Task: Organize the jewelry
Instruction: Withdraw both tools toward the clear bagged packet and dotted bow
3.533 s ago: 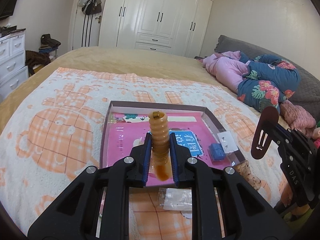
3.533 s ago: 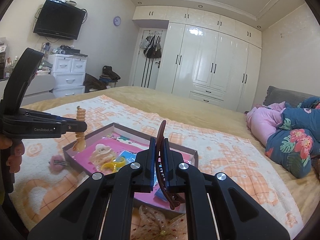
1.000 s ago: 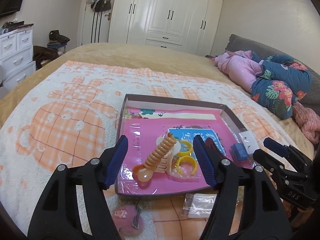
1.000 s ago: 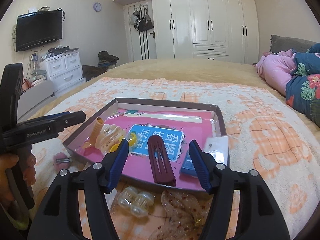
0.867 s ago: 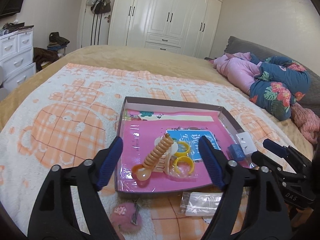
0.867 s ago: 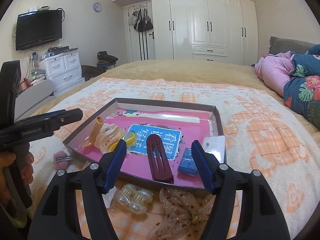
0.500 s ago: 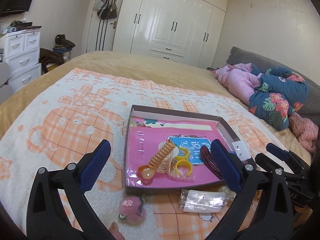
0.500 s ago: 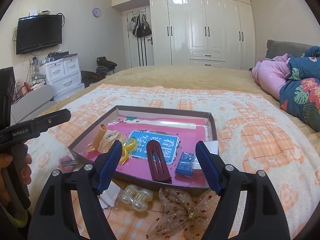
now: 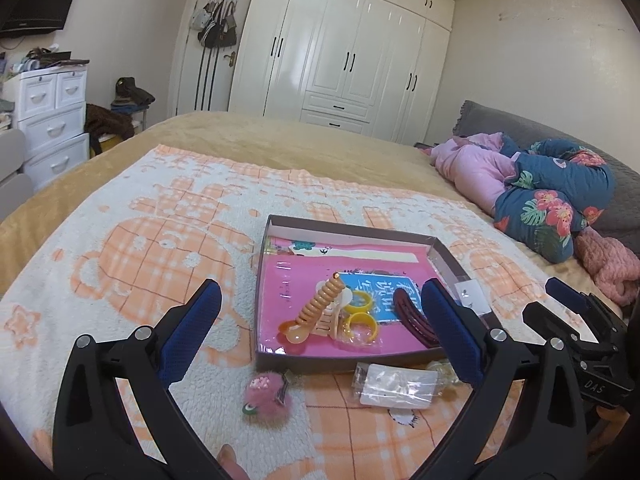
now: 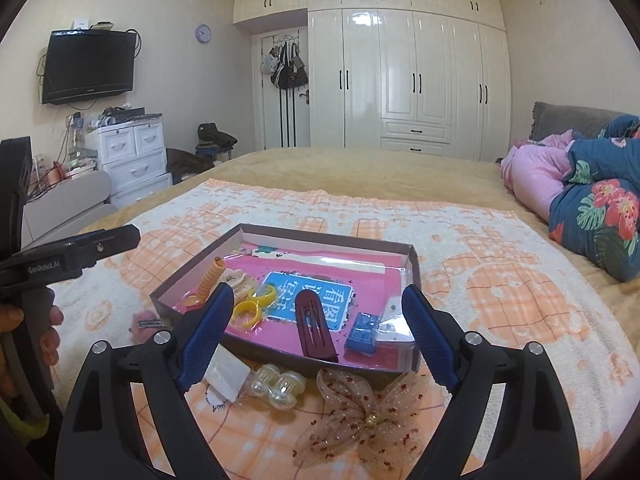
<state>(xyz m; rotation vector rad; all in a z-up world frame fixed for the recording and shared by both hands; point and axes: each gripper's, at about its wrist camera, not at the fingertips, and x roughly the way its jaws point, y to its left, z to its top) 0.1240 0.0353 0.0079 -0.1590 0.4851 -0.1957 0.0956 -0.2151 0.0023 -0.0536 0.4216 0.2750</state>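
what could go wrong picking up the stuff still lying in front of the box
The sheer bow is floppy fabric; the open right claw may pinch the blanket pile with it. The clear beaded clips lie touching the box front wall, so a finger might catch the wall and shift the box. The pink fuzzy clip lies on soft fleece below the open left claw and could sink when pressed.

Wide-spread right gripper (image 10: 316, 336) above tray (image 10: 412, 264), dark red hair clip (image 10: 314, 326) inside, sheer bow (image 10: 360, 412) in front
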